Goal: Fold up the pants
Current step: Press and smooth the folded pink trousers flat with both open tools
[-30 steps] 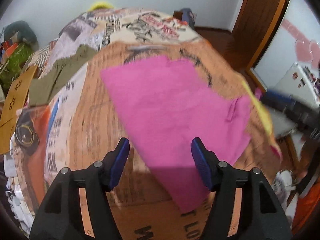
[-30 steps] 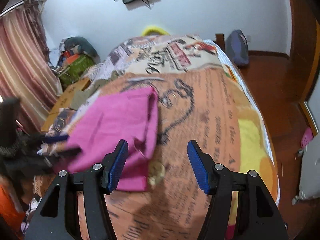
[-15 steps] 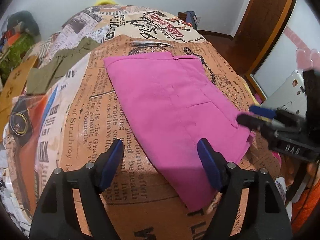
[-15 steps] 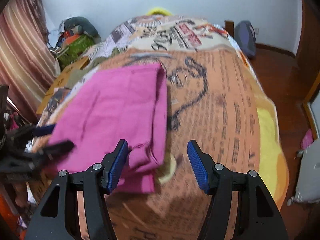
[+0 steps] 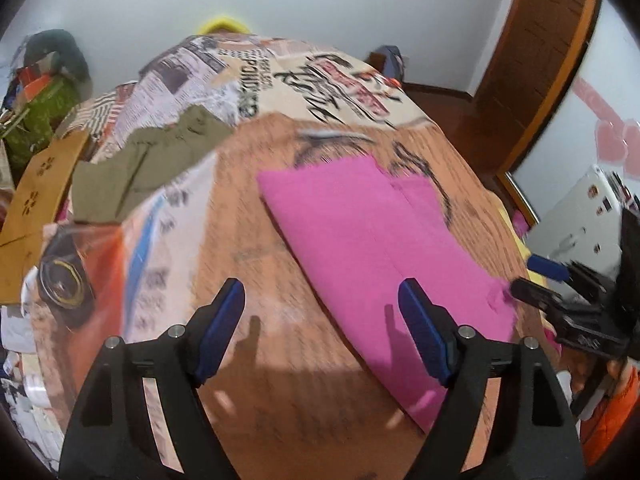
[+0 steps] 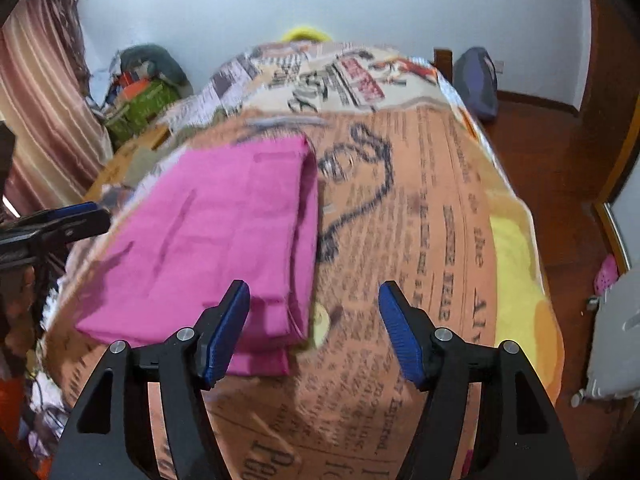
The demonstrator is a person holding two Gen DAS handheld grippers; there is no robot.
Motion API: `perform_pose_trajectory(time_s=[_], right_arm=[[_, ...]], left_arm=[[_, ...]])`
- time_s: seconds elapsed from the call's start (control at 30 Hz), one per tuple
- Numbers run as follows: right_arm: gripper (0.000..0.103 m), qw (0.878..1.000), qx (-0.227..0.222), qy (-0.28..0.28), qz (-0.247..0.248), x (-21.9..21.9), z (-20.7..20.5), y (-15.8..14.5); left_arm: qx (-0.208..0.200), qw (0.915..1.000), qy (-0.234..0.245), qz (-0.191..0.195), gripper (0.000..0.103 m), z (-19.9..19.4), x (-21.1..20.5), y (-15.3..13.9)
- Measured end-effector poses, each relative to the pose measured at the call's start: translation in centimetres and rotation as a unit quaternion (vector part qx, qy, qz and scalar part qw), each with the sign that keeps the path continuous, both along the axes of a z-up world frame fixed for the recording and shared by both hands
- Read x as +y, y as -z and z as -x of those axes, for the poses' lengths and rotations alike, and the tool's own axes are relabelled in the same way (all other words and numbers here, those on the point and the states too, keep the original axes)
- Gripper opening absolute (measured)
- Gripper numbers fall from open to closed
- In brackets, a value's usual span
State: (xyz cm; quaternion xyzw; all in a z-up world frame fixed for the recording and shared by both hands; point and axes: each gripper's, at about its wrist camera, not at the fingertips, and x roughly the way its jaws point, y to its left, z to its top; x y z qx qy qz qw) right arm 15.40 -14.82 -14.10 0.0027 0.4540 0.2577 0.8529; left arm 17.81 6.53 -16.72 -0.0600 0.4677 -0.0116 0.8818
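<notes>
the pink pants [image 5: 376, 248] lie folded flat on the bed [image 5: 256, 320], on its newspaper-print cover, running from the middle of the left wrist frame down toward the lower right. in the right wrist frame the same pants [image 6: 224, 232] fill the centre left, with a rolled, doubled edge along their right side and their near end just above the left fingertip.

the left claw [image 5: 320, 328] hangs above the cover with its jaws spread and nothing between them; they have just been opening. its right fingertip [image 5: 420, 328] stands over the near edge of the pink cloth without pressing on it, and its left one is over bare cover. the view is motion-blurred.

the right claw [image 6: 314, 328] is also released, jaws apart and just opened a little further, with only cover and a small pale round thing [image 6: 320, 326] between them. its left fingertip [image 6: 228, 328] overlaps the near corner of the pants in the frame; whether it touches the cloth i cannot tell.

each claw shows in the other's view: the right one at the right edge of the left wrist frame, beside the pants' near right corner, and the left one at the left edge of the right wrist frame.

an olive green garment [image 5: 148, 168] lies at the upper left of the bed, well apart from the pants.
</notes>
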Motion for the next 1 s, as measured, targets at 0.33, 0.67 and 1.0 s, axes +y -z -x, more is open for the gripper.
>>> perform_pose_trajectory(time_s=[0.33, 0.67, 1.0], right_arm=[[0.063, 1.000, 0.011, -0.019, -0.012, 3.0, -1.4, 1.2], [0.067, 0.998, 0.053, -0.019, -0.034, 2.6, -1.7, 3.7], [0.067, 0.999, 0.040, -0.018, -0.008, 3.4, -1.7, 2.8]], left_arm=[[0.033, 0.9994, 0.002, 0.003, 0.075, -7.9, 3.3, 3.1], [0.085, 0.9954, 0.032, 0.032, 0.063, -12.9, 5.0, 8.0], [0.064, 0.9952, 0.063, 0.038, 0.022, -13.3, 3.9, 7.8]])
